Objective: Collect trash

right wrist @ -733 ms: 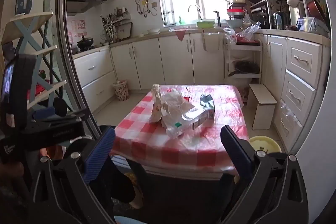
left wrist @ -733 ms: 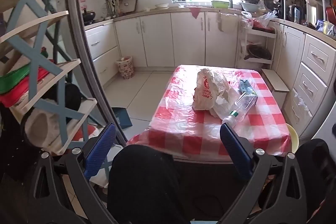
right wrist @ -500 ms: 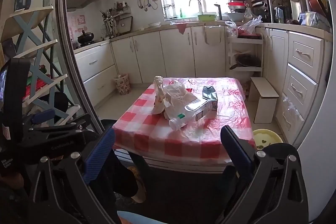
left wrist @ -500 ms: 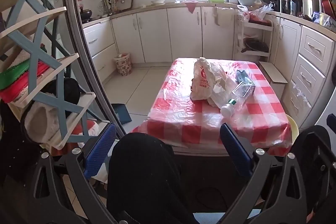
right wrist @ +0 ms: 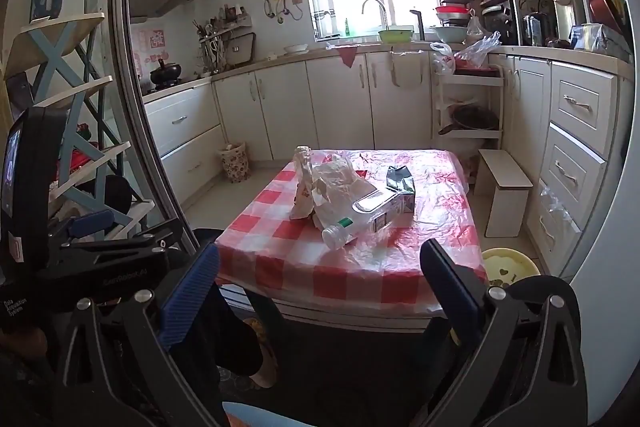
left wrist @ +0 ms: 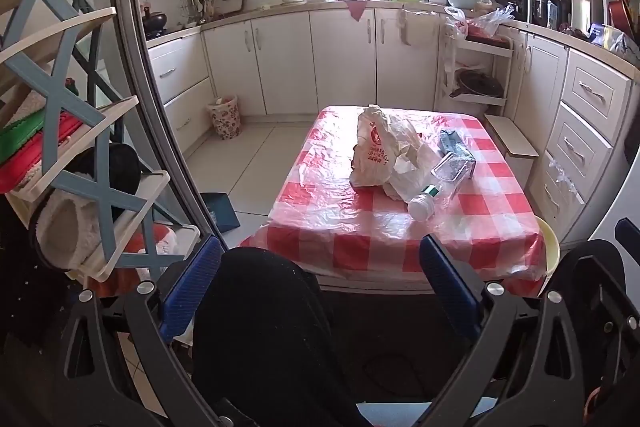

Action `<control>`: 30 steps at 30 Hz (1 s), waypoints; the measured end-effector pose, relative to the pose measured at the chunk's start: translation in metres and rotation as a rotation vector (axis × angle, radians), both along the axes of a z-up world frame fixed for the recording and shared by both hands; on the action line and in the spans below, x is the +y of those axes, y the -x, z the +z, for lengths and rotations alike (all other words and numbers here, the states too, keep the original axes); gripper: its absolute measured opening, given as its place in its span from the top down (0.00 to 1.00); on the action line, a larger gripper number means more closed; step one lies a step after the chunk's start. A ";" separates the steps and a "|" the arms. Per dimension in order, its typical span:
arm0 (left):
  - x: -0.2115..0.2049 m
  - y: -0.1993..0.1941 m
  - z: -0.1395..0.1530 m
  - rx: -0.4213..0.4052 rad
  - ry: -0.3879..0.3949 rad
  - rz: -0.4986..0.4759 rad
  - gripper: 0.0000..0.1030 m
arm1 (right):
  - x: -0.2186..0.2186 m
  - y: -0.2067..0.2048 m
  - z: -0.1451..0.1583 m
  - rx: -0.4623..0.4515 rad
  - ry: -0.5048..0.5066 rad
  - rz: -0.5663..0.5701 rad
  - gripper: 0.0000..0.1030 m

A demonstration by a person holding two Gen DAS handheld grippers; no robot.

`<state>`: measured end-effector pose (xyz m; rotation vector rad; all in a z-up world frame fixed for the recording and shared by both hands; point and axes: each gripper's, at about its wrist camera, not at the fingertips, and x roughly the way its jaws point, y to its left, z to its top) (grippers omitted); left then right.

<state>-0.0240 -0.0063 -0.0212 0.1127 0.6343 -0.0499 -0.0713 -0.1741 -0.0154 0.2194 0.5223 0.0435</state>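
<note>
The left claw point(left wrist: 320, 279) is held wide apart with nothing between its blue pads point(left wrist: 188, 291), short of the near edge of the table point(left wrist: 360, 251). The right claw point(right wrist: 320, 279) is likewise spread wide and empty, also short of the table. A dark-clothed knee point(left wrist: 260, 327) is seen below the left claw.

On the red-and-white checked cloth, the trash is gathered near the middle. A clear plastic bottle point(left wrist: 444, 179) is laid on its side, its long axis running diagonally, with the white cap point(left wrist: 420, 207) pointed toward the near edge and the base away toward the cabinets. A crumpled white bag with red print point(left wrist: 376, 155) is stood just left of it, touching a clear plastic bag point(right wrist: 340, 187). A dark flattened carton point(right wrist: 400, 181) is lain behind the bottle.

A floral wastebasket point(left wrist: 225, 115) is set on the floor by the cabinets, well apart from the table.
</note>
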 end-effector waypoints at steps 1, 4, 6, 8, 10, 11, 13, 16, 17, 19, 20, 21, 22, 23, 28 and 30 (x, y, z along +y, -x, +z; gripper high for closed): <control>0.000 0.000 0.000 0.001 0.000 -0.001 0.07 | 0.001 0.000 0.001 0.000 0.000 0.000 0.07; -0.002 0.001 0.001 -0.001 -0.001 -0.003 0.07 | 0.000 0.002 0.000 -0.004 -0.004 0.004 0.07; -0.002 0.001 0.001 -0.003 -0.002 -0.004 0.07 | 0.001 0.001 0.000 -0.003 -0.003 0.003 0.07; -0.002 0.001 0.001 -0.002 -0.001 -0.006 0.07 | 0.002 0.002 0.000 0.000 -0.005 0.004 0.07; -0.002 0.001 0.001 0.000 0.000 -0.007 0.07 | 0.001 0.002 0.000 0.002 -0.007 0.007 0.07; -0.002 0.002 0.001 0.002 0.000 -0.008 0.07 | 0.002 0.002 0.000 0.004 -0.008 0.007 0.07; -0.002 0.002 0.001 0.003 0.002 -0.008 0.07 | 0.002 0.002 0.000 0.006 -0.008 0.008 0.07; -0.002 0.002 0.000 0.003 0.001 -0.008 0.07 | 0.002 0.002 -0.001 0.007 -0.009 0.010 0.07; -0.002 0.002 0.000 0.003 0.002 -0.009 0.07 | 0.002 0.001 -0.001 0.009 -0.010 0.011 0.07; -0.002 0.002 -0.001 0.005 0.004 -0.010 0.07 | 0.001 0.001 -0.002 0.013 -0.012 0.014 0.07; -0.002 0.002 -0.001 0.006 0.004 -0.011 0.07 | 0.001 0.000 -0.003 0.015 -0.014 0.016 0.07; -0.002 0.002 -0.002 0.007 0.004 -0.011 0.07 | 0.001 0.000 -0.003 0.017 -0.015 0.017 0.07; -0.002 0.002 -0.002 0.007 0.004 -0.011 0.07 | 0.001 0.000 -0.004 0.019 -0.016 0.018 0.07; -0.002 0.002 -0.002 0.007 0.003 -0.011 0.07 | 0.001 0.000 -0.004 0.020 -0.016 0.019 0.07; -0.002 0.002 -0.002 0.005 0.004 -0.012 0.07 | 0.001 0.000 -0.005 0.025 -0.018 0.023 0.07; -0.002 0.001 -0.002 0.007 0.004 -0.011 0.07 | 0.001 0.000 -0.005 0.023 -0.018 0.022 0.07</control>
